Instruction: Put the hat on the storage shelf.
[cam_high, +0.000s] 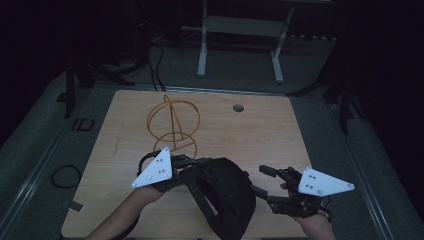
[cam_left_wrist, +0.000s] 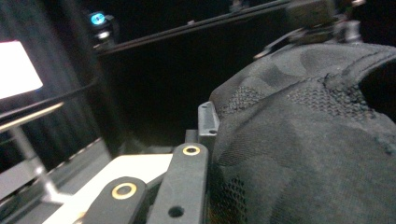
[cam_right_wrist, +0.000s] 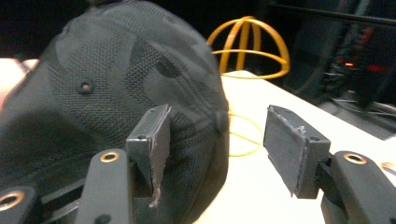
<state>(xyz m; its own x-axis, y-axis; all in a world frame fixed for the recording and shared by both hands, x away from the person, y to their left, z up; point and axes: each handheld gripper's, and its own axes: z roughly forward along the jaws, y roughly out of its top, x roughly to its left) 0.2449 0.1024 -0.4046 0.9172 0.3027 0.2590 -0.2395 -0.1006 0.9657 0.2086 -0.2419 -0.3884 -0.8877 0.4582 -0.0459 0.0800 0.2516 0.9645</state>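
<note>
Cap (cam_high: 227, 192) hanging off the table (cam_high: 260, 135) near edge, pinched in left gripper (cam_high: 187, 170); right gripper (cam_high: 272, 177) spread wide beside it, gripping nothing. Likely heading for the wire stand (cam_high: 172, 122) beyond, needing lifting and centring over the dome

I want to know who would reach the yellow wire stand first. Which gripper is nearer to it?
Left. The left gripper sits just in front of the yellow wire stand, near its base ring, at the black cap. The right gripper is farther off, to the cap's right.
</note>
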